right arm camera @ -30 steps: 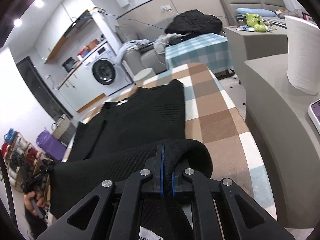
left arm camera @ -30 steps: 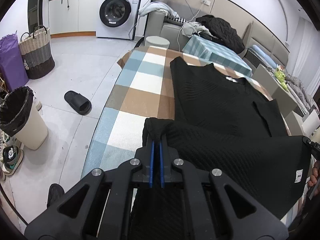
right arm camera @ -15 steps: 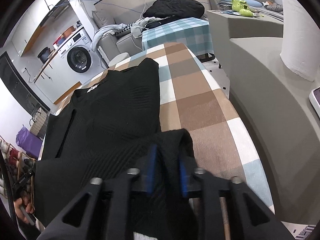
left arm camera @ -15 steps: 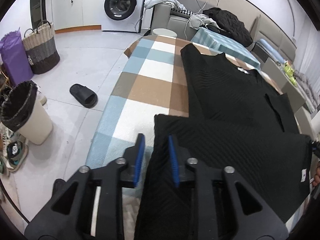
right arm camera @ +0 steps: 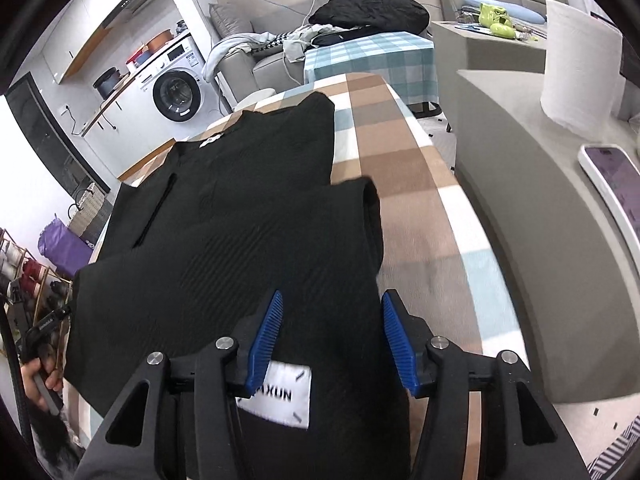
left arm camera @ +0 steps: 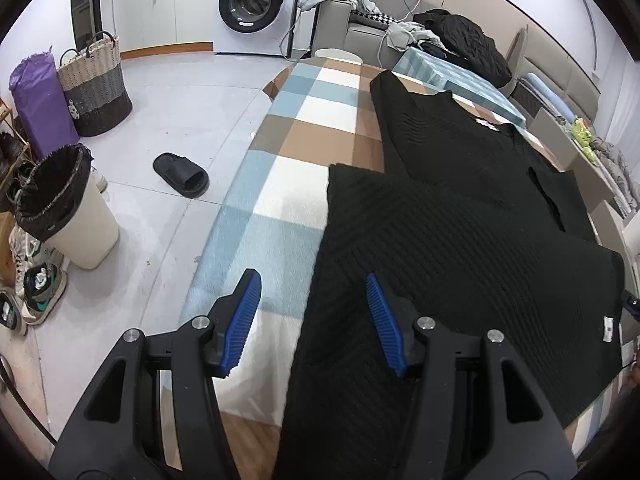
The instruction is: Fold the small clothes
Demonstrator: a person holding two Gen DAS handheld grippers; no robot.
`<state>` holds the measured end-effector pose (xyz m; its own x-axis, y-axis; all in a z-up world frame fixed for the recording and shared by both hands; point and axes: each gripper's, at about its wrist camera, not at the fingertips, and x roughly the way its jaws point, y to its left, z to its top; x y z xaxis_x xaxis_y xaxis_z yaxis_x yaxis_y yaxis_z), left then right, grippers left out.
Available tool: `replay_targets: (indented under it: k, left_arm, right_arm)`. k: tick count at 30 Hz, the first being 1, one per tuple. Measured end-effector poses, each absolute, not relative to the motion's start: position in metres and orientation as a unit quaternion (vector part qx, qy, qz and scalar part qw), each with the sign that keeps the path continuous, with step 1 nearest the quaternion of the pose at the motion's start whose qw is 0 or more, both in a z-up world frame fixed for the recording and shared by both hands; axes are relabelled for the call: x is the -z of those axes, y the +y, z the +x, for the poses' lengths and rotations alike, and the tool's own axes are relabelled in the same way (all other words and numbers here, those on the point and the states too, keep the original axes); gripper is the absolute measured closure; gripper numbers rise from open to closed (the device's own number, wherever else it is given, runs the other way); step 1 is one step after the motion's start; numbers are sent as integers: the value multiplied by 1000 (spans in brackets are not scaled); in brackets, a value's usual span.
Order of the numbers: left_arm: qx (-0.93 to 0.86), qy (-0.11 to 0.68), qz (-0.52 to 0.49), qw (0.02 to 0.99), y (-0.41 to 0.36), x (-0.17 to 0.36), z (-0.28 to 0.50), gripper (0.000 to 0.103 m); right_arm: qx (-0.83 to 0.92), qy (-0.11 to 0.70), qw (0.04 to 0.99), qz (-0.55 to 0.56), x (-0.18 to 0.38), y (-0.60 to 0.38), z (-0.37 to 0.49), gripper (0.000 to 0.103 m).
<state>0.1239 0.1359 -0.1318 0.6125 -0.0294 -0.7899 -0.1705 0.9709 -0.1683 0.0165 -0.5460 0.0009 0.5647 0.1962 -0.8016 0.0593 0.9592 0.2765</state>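
Two tools hanging over a black sweater [left arm camera: 460,240] w/ fingers spread wide, gripping nothing. Left tool [left arm camera: 312,312] straddling the sweater's left edge, one finger over bare checked cloth, the other over knit. Right tool [right arm camera: 332,336] sitting above the near right part, just ahead of a white label [right arm camera: 276,396] reading partly "AXUN".

Lying flat on the surface [left arm camera: 288,152], covered w/ a checked cloth, bottom half folded up over the chest, hem edge [left arm camera: 400,176] running across approx the middle. Neck tag [right arm camera: 210,141] showing at the far end.

Looking like a soft ribbed knit, prob. light-to-medium weight, floppy, not fragile. Likely sagging and stretching if lifted by one point, so pinching both layers at matching corners. Ribbing giving the pads decent bite, not slippery. Best holds prob. the two near corners of the folded stack, or both side edges for a lengthwise fold. Right corner [right arm camera: 370,190] bunching up a bit, needing smoothing first.
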Motion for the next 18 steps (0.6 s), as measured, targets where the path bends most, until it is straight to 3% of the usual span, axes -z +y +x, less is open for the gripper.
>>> replay_targets:
  k: [4, 7, 18]
  left_arm:
    - [-37, 440, -112, 890, 132, 129, 111, 49]
    - [-45, 442, -107, 889, 131, 128, 100, 38]
    - [-52, 461, -107, 879, 135, 138, 85, 37]
  right_arm:
    - [-49, 463, 876, 128, -1, -543, 6, 50]
    - [-62, 463, 875, 131, -2, -547, -4, 50]
    - [-95, 477, 865, 126, 5, -556, -28, 50]
